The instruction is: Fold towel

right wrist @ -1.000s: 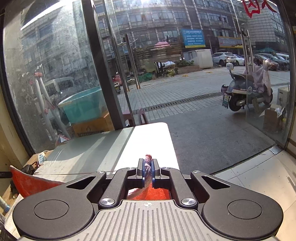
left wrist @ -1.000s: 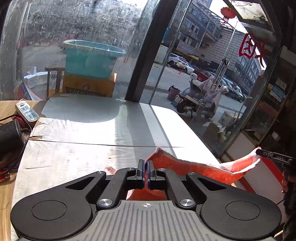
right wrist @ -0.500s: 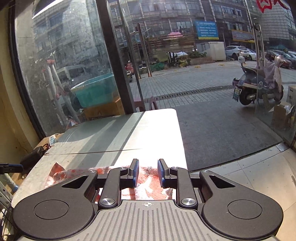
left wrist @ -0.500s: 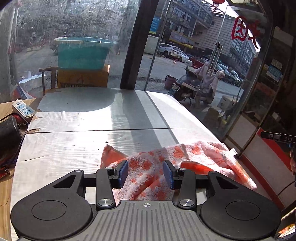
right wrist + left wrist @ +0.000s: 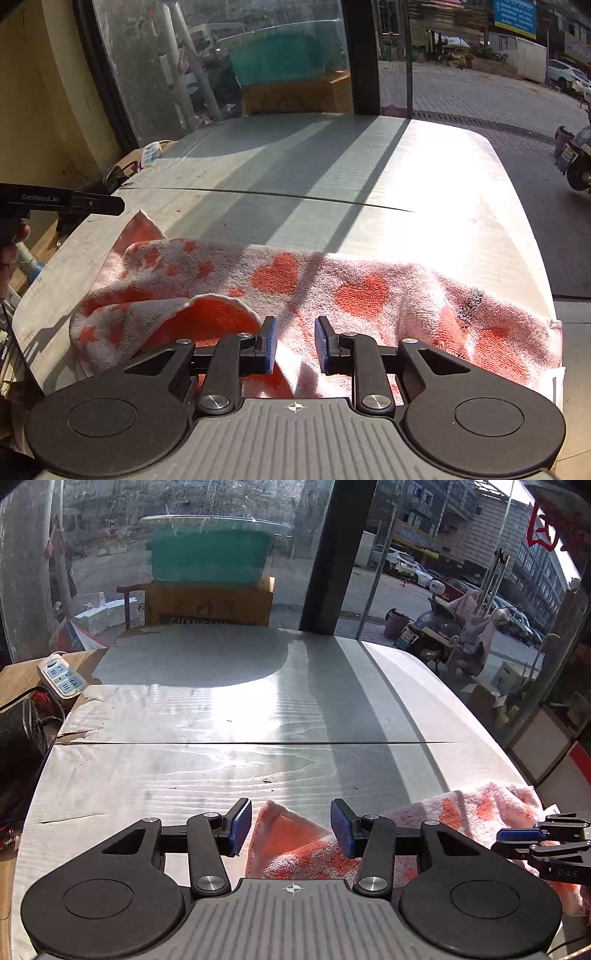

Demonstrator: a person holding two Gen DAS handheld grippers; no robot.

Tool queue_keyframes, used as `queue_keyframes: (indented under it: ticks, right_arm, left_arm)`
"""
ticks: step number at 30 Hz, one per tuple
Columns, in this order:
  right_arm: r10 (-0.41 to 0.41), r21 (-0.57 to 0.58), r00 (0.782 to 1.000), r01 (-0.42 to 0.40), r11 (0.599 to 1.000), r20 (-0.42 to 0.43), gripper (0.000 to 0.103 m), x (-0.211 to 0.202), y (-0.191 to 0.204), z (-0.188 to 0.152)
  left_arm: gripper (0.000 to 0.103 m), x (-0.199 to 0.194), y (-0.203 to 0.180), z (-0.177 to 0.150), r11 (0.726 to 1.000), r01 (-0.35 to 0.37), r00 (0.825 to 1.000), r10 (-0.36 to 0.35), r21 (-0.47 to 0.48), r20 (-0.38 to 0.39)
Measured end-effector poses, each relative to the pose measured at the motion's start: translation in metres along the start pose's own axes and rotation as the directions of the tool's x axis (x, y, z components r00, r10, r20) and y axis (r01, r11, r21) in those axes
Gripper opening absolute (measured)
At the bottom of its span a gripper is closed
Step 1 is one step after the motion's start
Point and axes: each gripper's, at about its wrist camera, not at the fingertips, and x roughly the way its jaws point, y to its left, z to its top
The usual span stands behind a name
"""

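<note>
both grippers had let go since half a second ago and pulled back; towel [image 5: 317, 284] now lay flatter along the near table [image 5: 369, 177] edge, more spread than before. left gripper [image 5: 291, 829] had its blue pads wide apart, nothing between them but the towel's left corner [image 5: 280, 830] lying under the gap, peach-orange underside turned up there. right gripper [image 5: 295, 349] pads also apart, hovering over towel middle, not clamped on anything. towel was pink-white terry with red-orange hearts, crumpled not squared, one flap curled over at 8 o'clock in right wrist view showing solid orange back [image 5: 207, 317]; small corner stuck up at 10 o'clock. right end hung near the table edge at 3 o'clock. in left wrist view right gripper [image 5: 546, 843] showed at 3 o'clock over towel. power strip [image 5: 62, 674] at 10 o'clock, teal tub [image 5: 210, 554] behind glass at 12.
</note>
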Motion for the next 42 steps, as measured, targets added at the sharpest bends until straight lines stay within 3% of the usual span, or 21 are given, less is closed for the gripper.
queue_keyframes:
  ticks: [5,7,8,15,21,25,28,30,33,35,37,40,41,42]
  right_arm:
    - [0.042,0.001,0.999,-0.042,0.999,-0.019,0.023,0.005,0.003,-0.007]
    - [0.051,-0.012,0.998,-0.052,0.999,-0.026,0.023,0.003,0.005,-0.010]
    - [0.051,-0.018,0.998,-0.052,0.998,-0.027,0.024,0.003,0.007,-0.010]
    - [0.067,-0.034,0.997,-0.068,0.997,-0.036,0.024,0.001,0.011,-0.010]
    - [0.089,-0.042,0.995,-0.090,0.995,-0.040,0.024,0.002,0.014,-0.011]
    - [0.166,-0.053,0.985,-0.169,0.984,-0.045,0.024,0.000,0.022,-0.013]
    - [0.215,-0.075,0.975,-0.219,0.973,-0.057,0.024,0.000,0.030,-0.016]
    - [0.191,-0.069,0.981,-0.192,0.979,-0.022,0.024,-0.004,0.026,-0.013]
    - [0.107,-0.027,0.992,-0.105,0.994,0.063,0.024,-0.019,0.010,-0.005]
    - [-0.048,0.053,0.992,0.042,0.998,0.117,0.024,-0.028,-0.014,0.007]
    - [-0.192,0.150,0.972,0.172,0.974,0.132,0.024,-0.028,-0.039,0.018]
    - [-0.275,0.249,0.957,0.245,0.937,0.095,0.024,-0.015,-0.072,0.035]
    - [-0.264,0.276,0.961,0.231,0.933,0.085,0.024,-0.009,-0.081,0.040]
    - [-0.248,0.286,0.966,0.218,0.933,0.071,0.024,-0.003,-0.088,0.045]
  left_arm:
    - [0.049,0.033,0.002,0.003,1.000,0.010,0.998,-0.009,0.016,-0.067]
    - [0.029,0.043,0.005,0.004,1.000,0.016,0.995,-0.015,0.008,-0.100]
    - [0.011,0.046,0.006,0.004,1.000,0.024,0.993,-0.024,0.003,-0.113]
    - [0.007,0.044,0.012,0.006,1.000,0.023,0.993,-0.024,-0.008,-0.118]
    - [0.007,0.024,0.028,0.038,0.995,-0.067,0.998,0.068,-0.070,0.009]
    - [0.007,-0.001,0.039,0.057,0.990,-0.089,0.986,0.103,-0.114,0.129]
    - [0.008,0.000,0.046,0.061,0.985,-0.129,0.982,0.143,-0.111,0.122]
    - [0.010,0.010,0.054,0.060,0.970,-0.202,0.974,0.213,-0.133,0.073]
    - [0.009,0.017,0.063,0.049,0.928,-0.338,0.938,0.347,-0.154,0.030]
    - [0.009,0.016,0.062,0.041,0.917,-0.369,0.926,0.376,-0.155,0.020]
    - [0.010,0.011,0.057,0.035,0.922,-0.361,0.929,0.369,-0.142,0.028]
    - [0.010,0.003,0.046,0.030,0.937,-0.326,0.942,0.333,-0.128,0.039]
    - [0.017,0.001,0.042,0.028,0.951,-0.285,0.956,0.291,-0.118,0.040]
    - [0.031,0.000,0.037,0.025,0.968,-0.231,0.972,0.235,-0.101,0.029]
